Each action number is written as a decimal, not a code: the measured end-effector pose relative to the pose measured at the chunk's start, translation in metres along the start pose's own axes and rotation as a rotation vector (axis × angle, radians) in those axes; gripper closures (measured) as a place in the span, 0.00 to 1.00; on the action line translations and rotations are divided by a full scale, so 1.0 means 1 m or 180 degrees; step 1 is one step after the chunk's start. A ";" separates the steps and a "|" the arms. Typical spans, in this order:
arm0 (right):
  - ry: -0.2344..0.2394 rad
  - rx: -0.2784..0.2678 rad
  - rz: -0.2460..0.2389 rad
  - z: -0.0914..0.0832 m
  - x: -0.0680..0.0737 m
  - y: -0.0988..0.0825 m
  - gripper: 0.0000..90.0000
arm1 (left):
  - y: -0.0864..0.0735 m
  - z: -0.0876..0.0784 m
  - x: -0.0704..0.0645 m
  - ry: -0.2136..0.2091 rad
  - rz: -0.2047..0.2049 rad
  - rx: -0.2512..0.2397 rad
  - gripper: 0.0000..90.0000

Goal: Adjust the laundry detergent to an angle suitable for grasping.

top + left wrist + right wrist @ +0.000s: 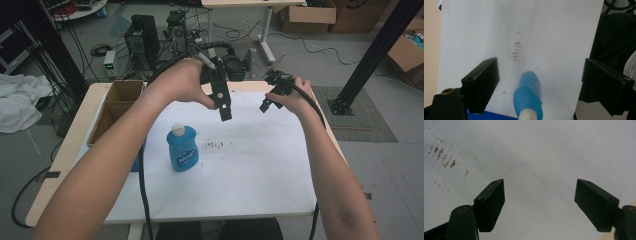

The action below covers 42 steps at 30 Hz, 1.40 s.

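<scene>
**Blue bottle upright, both grippers raised over the sheet**

The blue bottle (182, 148) with its white cap stood upright on the white sheet (260, 170), left of centre, just beside brown smudges (215, 144). The left gripper (540, 80) hovered above it, jaws spread wide, nothing between them. The right gripper (540, 205) hung well apart, jaws likewise spread. A cardboard box (117, 102) sat at the sheet's left edge.

A bottle (182, 148) stands on the table (260, 190), left of centre in the high view. A cardboard box (117, 107) sits behind it at upper left. Both grippers, left (224, 107) and right (266, 104), hang above the table's far half.
</scene>
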State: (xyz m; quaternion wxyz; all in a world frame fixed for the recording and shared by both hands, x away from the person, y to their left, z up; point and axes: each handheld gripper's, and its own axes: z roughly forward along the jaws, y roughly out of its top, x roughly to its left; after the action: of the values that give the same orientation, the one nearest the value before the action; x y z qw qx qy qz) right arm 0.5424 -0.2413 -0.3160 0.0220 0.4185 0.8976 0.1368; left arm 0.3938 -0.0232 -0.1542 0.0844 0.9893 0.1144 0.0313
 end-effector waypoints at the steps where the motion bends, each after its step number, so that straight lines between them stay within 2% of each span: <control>1: 0.0000 0.0000 0.0000 0.000 0.000 0.000 0.27 | 0.000 0.000 0.000 0.0000 0.0000 0.0000 0.17; 30: -0.0056 -0.0031 0.0005 -0.006 0.002 -0.003 0.27 | -0.008 -0.002 -0.001 0.0038 -0.0073 -0.0004 0.17; 42: -0.0067 -0.0053 -0.0016 -0.006 0.004 -0.002 0.27 | -0.010 0.002 0.002 0.0006 -0.0093 0.0032 0.17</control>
State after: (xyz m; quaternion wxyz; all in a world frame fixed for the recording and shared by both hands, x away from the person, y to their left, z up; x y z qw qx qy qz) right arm 0.5378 -0.2408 -0.3101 0.0352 0.4175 0.8972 0.1398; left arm 0.3936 -0.0135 -0.1576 0.0798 0.9880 0.1291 0.0304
